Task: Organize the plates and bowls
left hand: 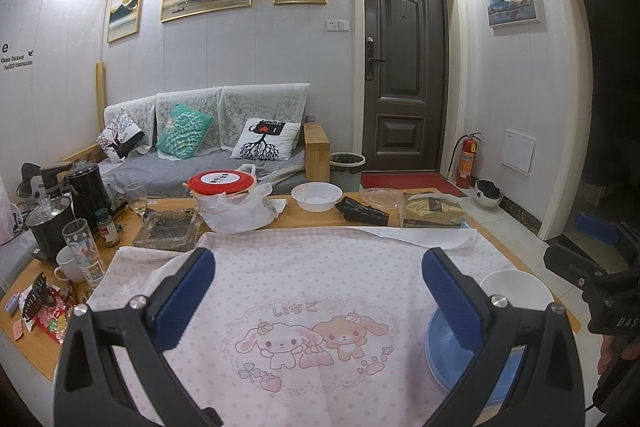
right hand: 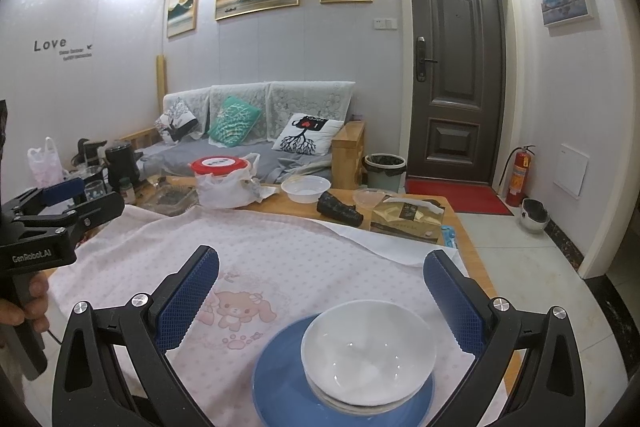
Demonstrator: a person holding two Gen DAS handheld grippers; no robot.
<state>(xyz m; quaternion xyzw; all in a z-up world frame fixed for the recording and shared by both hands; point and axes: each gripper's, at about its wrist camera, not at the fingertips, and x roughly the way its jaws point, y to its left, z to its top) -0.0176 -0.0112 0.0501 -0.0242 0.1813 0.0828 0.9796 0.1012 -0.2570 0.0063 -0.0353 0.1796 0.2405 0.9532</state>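
A white bowl sits nested on a blue plate on the pink rabbit-print cloth, close below my open, empty right gripper. In the left wrist view the blue plate and white bowl lie at the right, partly behind my right finger. My left gripper is open and empty above the cloth. The left gripper also shows at the left edge of the right wrist view.
At the table's far side stand a white disposable bowl, a clear bowl, a red-lidded container in a plastic bag, a tissue pack, a glass ashtray, a kettle, cups and clutter on the left.
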